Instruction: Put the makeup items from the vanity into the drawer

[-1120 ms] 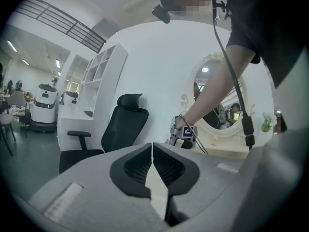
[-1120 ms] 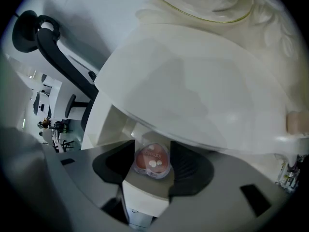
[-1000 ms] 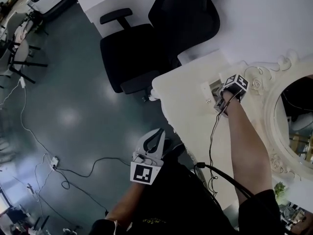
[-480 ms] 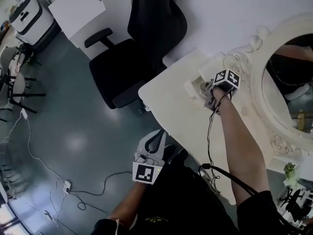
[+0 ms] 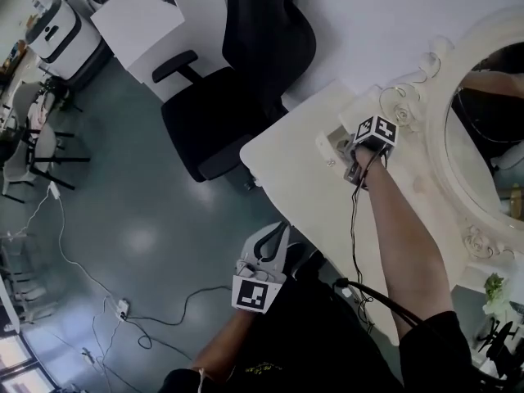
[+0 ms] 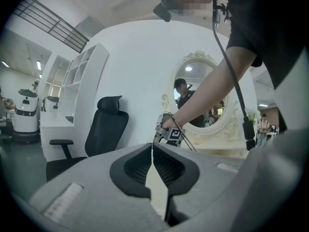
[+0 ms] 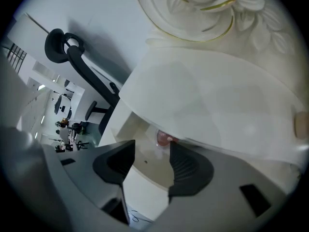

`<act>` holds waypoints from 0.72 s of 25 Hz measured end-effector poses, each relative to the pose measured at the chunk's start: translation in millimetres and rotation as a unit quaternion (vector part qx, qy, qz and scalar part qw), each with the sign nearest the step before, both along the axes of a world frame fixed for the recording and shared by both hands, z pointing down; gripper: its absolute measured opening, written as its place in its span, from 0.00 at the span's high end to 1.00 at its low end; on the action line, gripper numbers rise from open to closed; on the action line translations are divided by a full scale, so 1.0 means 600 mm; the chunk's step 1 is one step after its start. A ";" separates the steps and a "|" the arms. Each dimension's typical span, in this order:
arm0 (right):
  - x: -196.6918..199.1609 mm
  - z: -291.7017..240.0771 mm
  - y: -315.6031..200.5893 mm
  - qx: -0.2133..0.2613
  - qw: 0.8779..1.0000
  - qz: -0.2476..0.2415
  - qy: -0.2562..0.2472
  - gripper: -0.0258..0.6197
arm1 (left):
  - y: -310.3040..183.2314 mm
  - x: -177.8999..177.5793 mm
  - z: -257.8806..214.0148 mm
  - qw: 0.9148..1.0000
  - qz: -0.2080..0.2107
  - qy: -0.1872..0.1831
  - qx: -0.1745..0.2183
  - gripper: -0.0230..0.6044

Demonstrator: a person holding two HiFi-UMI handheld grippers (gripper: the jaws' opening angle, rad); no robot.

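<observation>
Clearance counts here: the right gripper (image 7: 152, 149), jaws parted and grasping nothing, points steeply into the small open cream drawer (image 7: 133, 124) on the cream vanity surface (image 5: 286, 178), and should probably back out straight, clear of the overhanging cream ledge (image 7: 203, 110). A small pink makeup item (image 7: 163, 138) lies in the drawer just past its tips, half hidden under that ledge, its kind unreadable. The left gripper (image 6: 153, 149) hangs clenched and empty.

No word, number or brand can be read anywhere. The only signs are a black-and-white square marker (image 5: 253, 295) on the cube of the left gripper (image 5: 282, 229) and a second square marker (image 5: 376, 131) on the right gripper (image 7: 152, 151). Both show patterns, not letters.
</observation>
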State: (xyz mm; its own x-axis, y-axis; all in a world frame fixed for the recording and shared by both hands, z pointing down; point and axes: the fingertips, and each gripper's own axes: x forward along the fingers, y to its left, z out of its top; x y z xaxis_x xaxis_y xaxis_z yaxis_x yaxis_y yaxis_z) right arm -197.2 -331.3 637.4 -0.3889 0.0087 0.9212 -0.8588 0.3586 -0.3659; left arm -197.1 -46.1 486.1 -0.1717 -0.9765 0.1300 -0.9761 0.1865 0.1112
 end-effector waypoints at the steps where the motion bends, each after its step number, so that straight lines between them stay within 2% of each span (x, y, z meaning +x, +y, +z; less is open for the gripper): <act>1: -0.001 -0.007 0.002 0.003 1.000 -0.002 -0.009 0.61 | 0.003 0.002 0.000 1.000 -0.002 -0.001 -0.001 0.93; 4: -0.006 -0.065 -0.007 0.053 0.996 -0.021 -0.066 0.69 | -0.008 0.007 -0.013 1.000 0.008 -0.010 0.010 0.93; 5: -0.005 -0.098 -0.012 0.085 0.991 -0.031 -0.095 0.81 | -0.020 0.009 -0.021 1.000 0.019 -0.016 0.015 0.93; 6: 0.000 -0.136 -0.014 0.119 0.984 -0.041 -0.128 0.91 | -0.032 0.013 -0.029 0.999 0.031 -0.021 0.020 0.93; 7: 0.008 -0.178 -0.010 0.157 0.972 -0.053 -0.164 0.96 | -0.043 0.020 -0.039 0.999 0.041 -0.027 0.023 0.93; 8: 0.020 -0.224 -0.002 0.198 0.957 -0.070 -0.201 0.96 | -0.054 0.029 -0.049 0.998 0.048 -0.031 0.027 0.93; 9: 0.038 -0.273 0.009 0.245 0.936 -0.092 -0.237 0.96 | -0.066 0.038 -0.060 0.997 0.055 -0.034 0.032 0.93; 10: 0.060 -0.326 0.024 0.298 0.907 -0.114 -0.274 0.96 | -0.079 0.048 -0.070 0.997 0.064 -0.035 0.037 0.93; 13: 0.155 -0.499 0.092 0.457 0.797 -0.148 -0.366 0.96 | -0.125 0.075 -0.102 0.992 0.109 -0.037 0.054 0.93; 14: 0.193 -0.544 0.118 0.496 0.767 -0.151 -0.379 0.96 | -0.139 0.088 -0.114 0.990 0.125 -0.038 0.059 0.93; 15: 0.233 -0.575 0.141 0.526 0.744 -0.151 -0.382 0.96 | -0.151 0.102 -0.126 0.987 0.140 -0.039 0.065 0.93; 16: 0.273 -0.595 0.161 0.552 0.729 -0.148 -0.377 0.96 | -0.162 0.117 -0.139 0.985 0.155 -0.041 0.071 0.93; 18: 0.349 -0.611 0.193 0.593 0.710 -0.130 -0.357 0.96 | -0.181 0.150 -0.164 0.978 0.187 -0.045 0.085 0.93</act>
State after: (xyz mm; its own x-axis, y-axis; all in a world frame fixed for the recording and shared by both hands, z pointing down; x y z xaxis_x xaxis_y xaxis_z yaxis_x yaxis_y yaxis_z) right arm 12.2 -215.6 270.9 -0.8873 -0.4523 -0.0901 -0.4555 0.8901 0.0165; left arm -107.2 -155.0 387.6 0.1990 -0.9792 -0.0386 -0.9796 -0.1999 0.0207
